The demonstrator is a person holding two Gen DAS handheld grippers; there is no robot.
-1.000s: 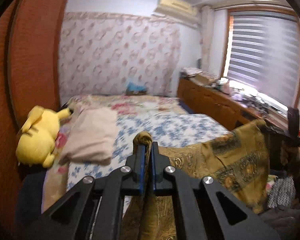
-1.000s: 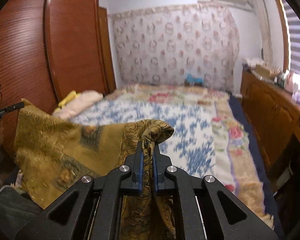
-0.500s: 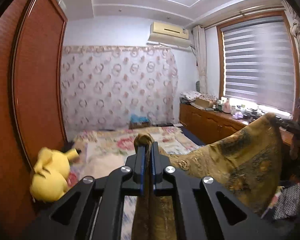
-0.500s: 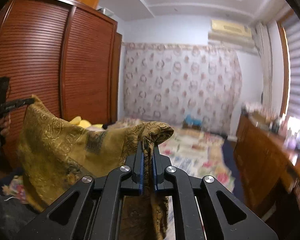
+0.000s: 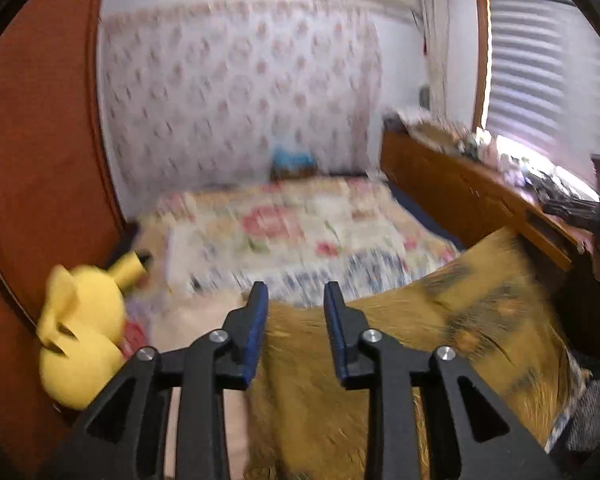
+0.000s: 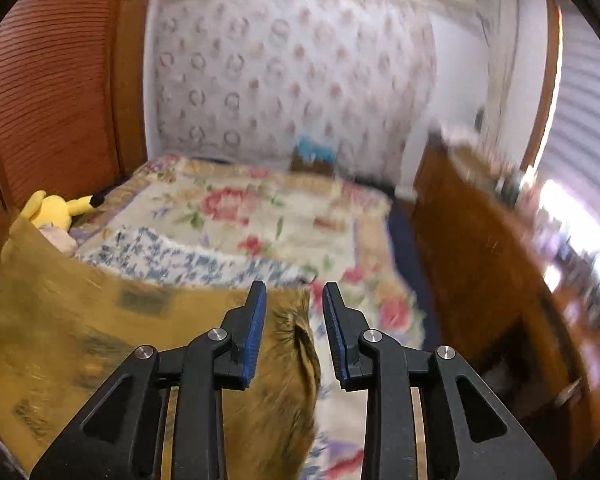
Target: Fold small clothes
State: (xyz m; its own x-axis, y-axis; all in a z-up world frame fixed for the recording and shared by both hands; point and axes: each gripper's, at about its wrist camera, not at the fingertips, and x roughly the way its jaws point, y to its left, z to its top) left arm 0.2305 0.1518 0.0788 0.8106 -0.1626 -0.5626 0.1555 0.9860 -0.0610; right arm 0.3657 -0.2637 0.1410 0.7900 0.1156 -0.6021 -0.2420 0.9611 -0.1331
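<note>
A mustard-gold patterned cloth (image 5: pixel 440 344) is spread low over the near end of the bed, blurred by motion. In the left wrist view my left gripper (image 5: pixel 295 292) is open and empty just above the cloth's near edge. In the right wrist view the same cloth (image 6: pixel 100 332) lies to the left and below. My right gripper (image 6: pixel 294 292) is open and empty, with the cloth's corner just below its jaws.
The bed (image 6: pixel 236 224) has a floral quilt. A yellow plush toy (image 5: pixel 80 332) lies at its left by the wooden wardrobe (image 6: pixel 52 92). A wooden dresser (image 5: pixel 472 200) with clutter runs along the right under the window blinds. A blue item (image 6: pixel 312 152) sits at the headboard.
Both grippers have opened and let go of the gold cloth. The cloth, held up high before, has dropped onto the bed. Both cameras have tilted down.
</note>
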